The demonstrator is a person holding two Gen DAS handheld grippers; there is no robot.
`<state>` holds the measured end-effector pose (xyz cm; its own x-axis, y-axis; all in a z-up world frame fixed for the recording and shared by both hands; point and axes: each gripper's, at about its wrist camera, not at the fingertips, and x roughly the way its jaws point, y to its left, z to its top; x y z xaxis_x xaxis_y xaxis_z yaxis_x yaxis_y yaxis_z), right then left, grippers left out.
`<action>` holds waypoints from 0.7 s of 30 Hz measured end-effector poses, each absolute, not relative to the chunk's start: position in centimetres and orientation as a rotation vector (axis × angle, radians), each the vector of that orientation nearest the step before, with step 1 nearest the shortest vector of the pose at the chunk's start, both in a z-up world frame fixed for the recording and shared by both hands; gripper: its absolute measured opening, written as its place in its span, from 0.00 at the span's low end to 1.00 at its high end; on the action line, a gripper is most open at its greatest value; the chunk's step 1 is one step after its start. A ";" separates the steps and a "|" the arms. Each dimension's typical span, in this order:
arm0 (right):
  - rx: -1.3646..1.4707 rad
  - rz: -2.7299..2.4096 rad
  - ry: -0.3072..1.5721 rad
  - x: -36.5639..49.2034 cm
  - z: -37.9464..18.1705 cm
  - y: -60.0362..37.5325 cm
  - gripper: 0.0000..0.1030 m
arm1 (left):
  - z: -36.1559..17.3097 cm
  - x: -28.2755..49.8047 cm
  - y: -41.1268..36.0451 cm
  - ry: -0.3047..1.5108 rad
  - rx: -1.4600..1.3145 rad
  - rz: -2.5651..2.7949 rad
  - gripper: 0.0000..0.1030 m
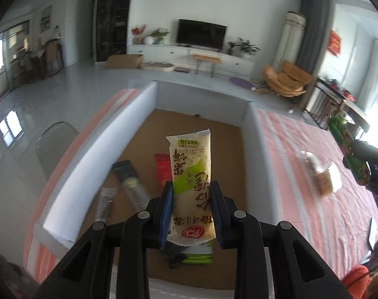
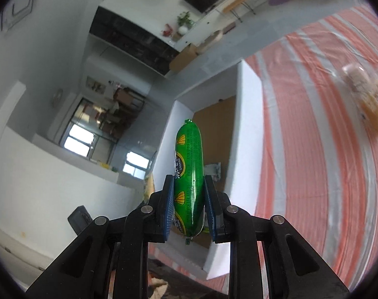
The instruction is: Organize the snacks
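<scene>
My left gripper [image 1: 192, 185] is shut on a white and green rice-cracker packet [image 1: 192, 174], held upright above the white-walled box [image 1: 94, 169] with a brown cardboard floor. On that floor lie a red packet [image 1: 161, 172], a dark packet [image 1: 131, 182], a clear-ended packet [image 1: 105, 201] and a green and white packet [image 1: 197, 255]. My right gripper [image 2: 187, 179] is shut on a green sausage stick [image 2: 189, 174], tilted view, with the same box [image 2: 246, 134] ahead of it.
The box stands on a table with a pink and white striped cloth [image 1: 301, 174]. Clear-wrapped pastries [image 1: 323, 177] lie on the cloth to the right, also seen as pastries [image 2: 368, 99]. A grey chair [image 1: 54, 147] stands left of the table.
</scene>
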<state>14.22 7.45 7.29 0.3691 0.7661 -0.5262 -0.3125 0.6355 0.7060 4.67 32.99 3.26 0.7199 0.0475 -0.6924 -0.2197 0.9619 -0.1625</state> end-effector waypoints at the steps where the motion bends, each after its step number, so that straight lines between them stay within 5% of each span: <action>1: 0.509 0.752 0.942 14.1 7.3 9.2 0.24 | 2.7 4.7 33.8 0.761 -0.246 0.184 0.28; 2: 0.458 0.763 0.923 13.9 7.2 10.9 0.27 | 2.1 4.7 34.5 0.773 -0.251 0.225 0.30; 4: 0.355 0.759 0.898 13.3 7.0 12.9 0.38 | 0.9 4.9 35.7 0.814 -0.269 0.279 0.49; 5: 0.334 0.761 0.885 12.7 6.7 12.9 0.54 | 0.3 5.1 36.2 0.833 -0.279 0.305 0.73; 6: 0.311 0.748 0.863 12.4 6.4 12.7 0.58 | 0.0 5.0 36.3 0.835 -0.284 0.326 0.85; 14: 0.032 0.366 0.742 11.1 0.2 2.8 0.64 | -0.3 5.4 33.1 0.794 -0.289 0.244 0.86; 21: -0.018 0.021 0.824 9.3 -8.2 -9.4 0.63 | 2.3 6.5 24.3 0.764 -0.187 0.039 0.87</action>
<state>9.30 -9.44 -8.15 0.6788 0.0113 -0.7343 -0.0256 0.9996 -0.0082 6.52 24.30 2.32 0.7223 -0.0323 -0.6908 -0.1030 0.9827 -0.1537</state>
